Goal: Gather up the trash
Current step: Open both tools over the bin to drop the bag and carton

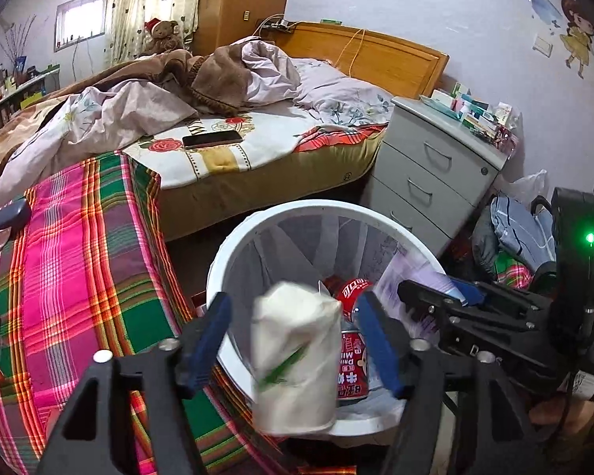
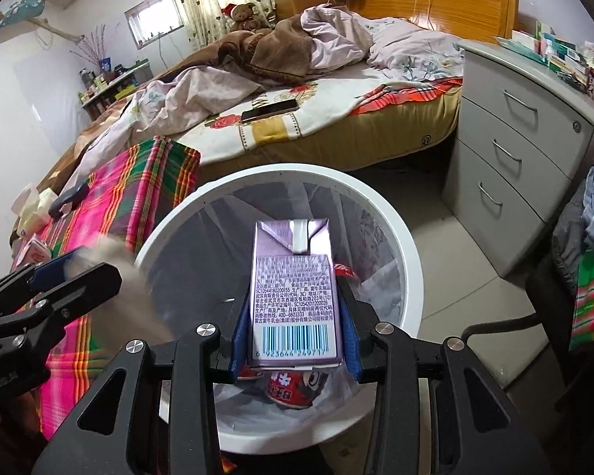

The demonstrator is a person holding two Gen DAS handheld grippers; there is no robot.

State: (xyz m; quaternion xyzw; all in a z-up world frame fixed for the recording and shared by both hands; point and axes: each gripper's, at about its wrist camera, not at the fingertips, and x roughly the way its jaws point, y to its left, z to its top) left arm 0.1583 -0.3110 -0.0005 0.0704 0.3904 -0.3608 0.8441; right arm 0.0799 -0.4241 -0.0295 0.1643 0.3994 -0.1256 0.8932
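Observation:
A white round trash bin (image 1: 233, 245) with a clear liner stands on the floor by the bed; it also shows in the right wrist view (image 2: 376, 202). Red cans (image 1: 350, 368) lie inside. My left gripper (image 1: 293, 340) is open over the bin's near rim, and a blurred white paper cup (image 1: 295, 360) hangs between its fingers without touching them. My right gripper (image 2: 295, 336) is shut on a purple milk carton (image 2: 293, 293) and holds it above the bin. The right gripper also shows at the right of the left wrist view (image 1: 435, 297).
A bench with a plaid cloth (image 1: 87, 261) stands left of the bin, with a carton (image 2: 35, 253) and a tissue pack (image 2: 33, 206) on it. A grey drawer cabinet (image 1: 435, 174) stands to the right. The bed (image 1: 257, 146) holds a phone (image 1: 212, 139). Clothes (image 1: 518, 233) are piled at the right.

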